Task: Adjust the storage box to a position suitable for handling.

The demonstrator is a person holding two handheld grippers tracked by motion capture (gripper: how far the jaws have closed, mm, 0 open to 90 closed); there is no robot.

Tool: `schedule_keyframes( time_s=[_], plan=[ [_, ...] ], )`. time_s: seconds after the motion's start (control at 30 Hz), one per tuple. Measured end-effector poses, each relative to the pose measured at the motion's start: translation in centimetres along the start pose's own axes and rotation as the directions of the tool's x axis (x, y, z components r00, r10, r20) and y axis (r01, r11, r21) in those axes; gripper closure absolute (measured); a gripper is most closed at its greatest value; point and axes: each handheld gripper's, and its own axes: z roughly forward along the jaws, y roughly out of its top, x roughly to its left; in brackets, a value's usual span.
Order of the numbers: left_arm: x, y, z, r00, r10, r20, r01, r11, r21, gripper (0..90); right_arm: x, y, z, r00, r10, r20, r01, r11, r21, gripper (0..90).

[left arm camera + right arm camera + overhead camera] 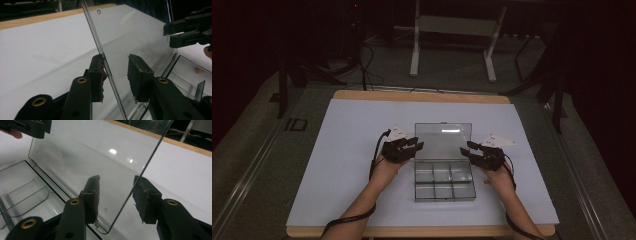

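Observation:
A clear plastic compartment box [444, 186] stands at the middle of the white mat, its lid [443, 141] raised upright at the far side. My left gripper [417, 145] is at the lid's left edge and is open. In the left gripper view the lid's edge [100, 47] runs between the two jaws, close to the left pad [98, 75]. My right gripper [468, 149] is open at the lid's right edge. In the right gripper view that edge [140, 173] passes between the jaws, and the box's compartments [22, 192] lie below left.
The white mat [342, 160] covers a wooden table with its edge [422, 95] showing at the back. A white frame [414, 45] and cables stand on the dark floor beyond. The person's forearms come in from the bottom.

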Motion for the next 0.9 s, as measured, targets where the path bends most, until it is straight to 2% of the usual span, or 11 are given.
schedule_keyframes(
  time_s=[0.27, 0.53, 0.8, 0.9],
  plan=[
    [0.3, -0.3, 0.8, 0.9987, -0.045, 0.022, 0.045, 0.9985, 0.031, 60.4, -0.2, 0.1, 0.3, 0.9993, 0.038, -0.006, -0.037, 0.999, 0.024, 54.8],
    [0.8, -0.6, 1.2, 0.9919, -0.119, 0.045, 0.117, 0.9920, 0.048, 59.4, -0.5, 0.2, 0.7, 0.9972, 0.073, -0.014, -0.072, 0.996, 0.051, 53.8],
    [0.6, -0.7, 1.5, 0.9918, -0.127, 0.014, 0.126, 0.9897, 0.068, 56.3, -0.5, 0.2, 0.9, 0.9952, 0.098, -0.006, -0.097, 0.993, 0.074, 51.1],
    [0.4, -0.6, 1.7, 0.9919, -0.127, -0.002, 0.127, 0.9879, 0.089, 53.3, -0.6, 0.3, 1.1, 0.9940, 0.109, -0.004, -0.109, 0.990, 0.091, 49.7]
  ],
)
